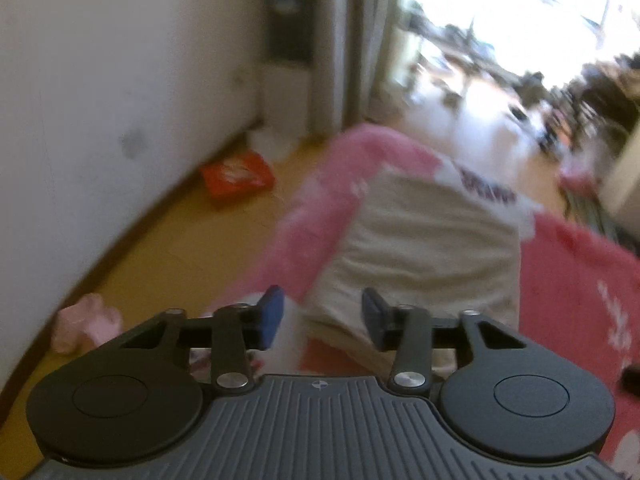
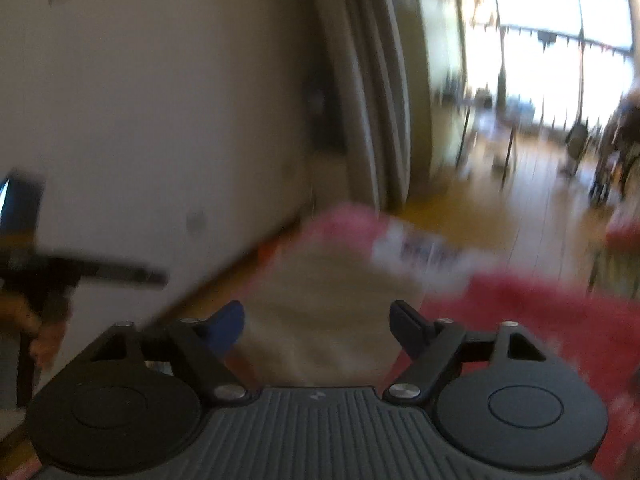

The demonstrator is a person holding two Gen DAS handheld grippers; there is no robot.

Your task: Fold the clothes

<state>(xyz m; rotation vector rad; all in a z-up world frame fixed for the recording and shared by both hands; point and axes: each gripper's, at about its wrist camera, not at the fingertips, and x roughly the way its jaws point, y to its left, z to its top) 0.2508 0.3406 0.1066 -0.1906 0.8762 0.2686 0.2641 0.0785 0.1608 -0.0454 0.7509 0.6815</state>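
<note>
Beige garment (image 1: 424, 248) lies on the red blanket (image 1: 576, 280), already folded into a narrow stack, far end showing print. Left gripper (image 1: 323, 316) hangs half-open over its near edge, gripping nothing. Right gripper (image 2: 316, 330) gapes wider, empty too. I'd judge one fold left, or none.

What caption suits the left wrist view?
Open left tool above a folded beige garment on a pink blanket.
</note>
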